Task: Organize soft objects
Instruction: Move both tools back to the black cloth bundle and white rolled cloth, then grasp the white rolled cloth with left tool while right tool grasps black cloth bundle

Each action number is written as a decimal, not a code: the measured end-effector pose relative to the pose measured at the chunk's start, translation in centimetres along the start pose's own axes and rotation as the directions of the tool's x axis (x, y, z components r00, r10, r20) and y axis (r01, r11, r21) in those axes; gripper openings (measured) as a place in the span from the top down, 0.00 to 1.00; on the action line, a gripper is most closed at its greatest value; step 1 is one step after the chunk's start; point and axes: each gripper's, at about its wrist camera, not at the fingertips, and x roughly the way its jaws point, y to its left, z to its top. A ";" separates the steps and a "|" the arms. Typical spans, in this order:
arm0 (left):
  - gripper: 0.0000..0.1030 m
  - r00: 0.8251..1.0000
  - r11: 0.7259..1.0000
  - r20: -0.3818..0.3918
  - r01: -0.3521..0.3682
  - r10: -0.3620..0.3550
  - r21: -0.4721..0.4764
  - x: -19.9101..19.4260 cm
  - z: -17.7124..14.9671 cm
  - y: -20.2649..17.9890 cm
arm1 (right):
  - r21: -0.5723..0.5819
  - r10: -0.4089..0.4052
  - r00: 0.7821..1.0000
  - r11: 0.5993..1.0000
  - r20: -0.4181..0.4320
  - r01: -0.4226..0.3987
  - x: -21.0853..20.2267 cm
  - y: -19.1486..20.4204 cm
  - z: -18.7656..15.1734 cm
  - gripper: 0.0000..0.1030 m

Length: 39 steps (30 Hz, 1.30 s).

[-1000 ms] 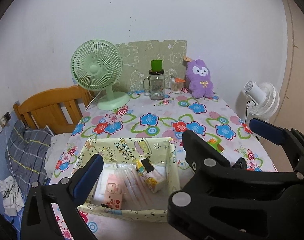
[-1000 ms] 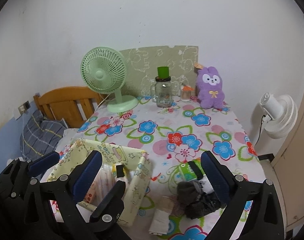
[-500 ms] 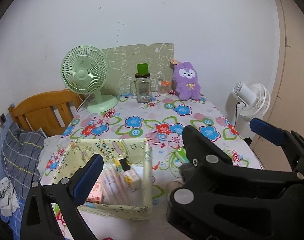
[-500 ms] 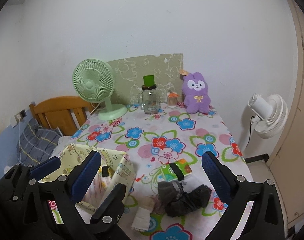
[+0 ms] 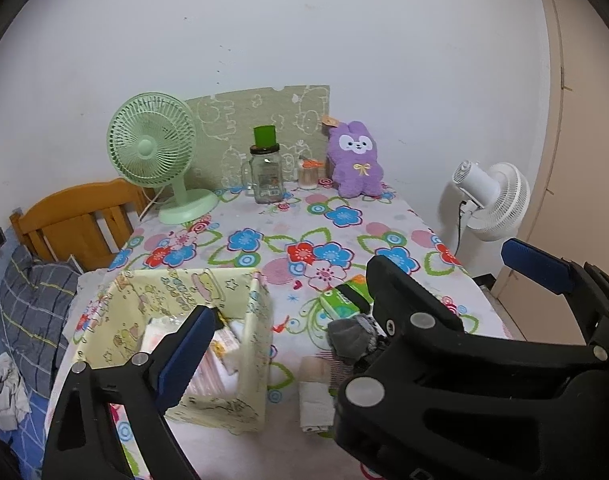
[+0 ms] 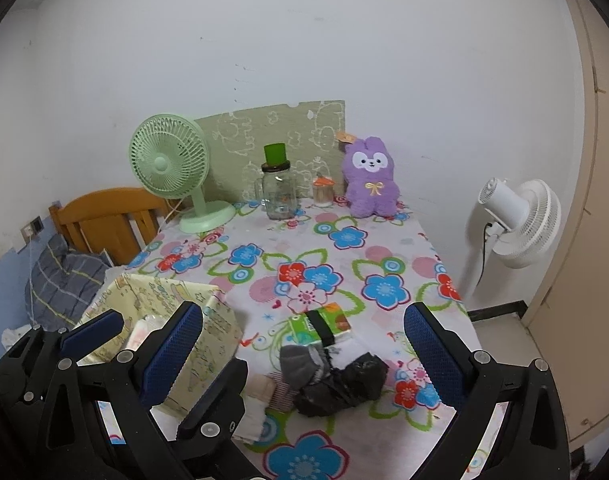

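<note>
A heap of socks lies near the table's front edge: a grey sock [image 6: 304,362], a black one [image 6: 346,384] and a folded beige cloth [image 6: 258,400]. A green tissue pack [image 6: 324,322] sits just behind the heap. To its left stands a yellow fabric box [image 6: 208,324] with packets inside. My right gripper [image 6: 302,352] hovers open over the heap, touching nothing. My left gripper [image 5: 304,344] hangs open beside the yellow box [image 5: 256,340], jaws closing with nothing between them; its right finger is hidden behind the right gripper. The grey sock [image 5: 350,336] shows there. A purple plush bunny [image 6: 370,180] leans on the back wall.
At the back stand a green desk fan [image 6: 172,168], a glass mug jar [image 6: 278,196] with a green lid and a small jar [image 6: 322,194]. A white floor fan [image 6: 520,220] stands to the right of the table. A wooden headboard [image 6: 104,220] and bedding lie left.
Both grippers have drawn back and to the right. In the left wrist view the yellow box slid leftward and the sock heap came into sight. In the right wrist view the heap shifted toward the middle.
</note>
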 end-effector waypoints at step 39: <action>0.15 0.988 0.993 -0.150 -0.049 0.033 -0.103 6.8 -6.4 -2.1 | 0.001 -0.013 0.989 1.000 -0.150 0.013 5.5 -3.8 -6.7 0.07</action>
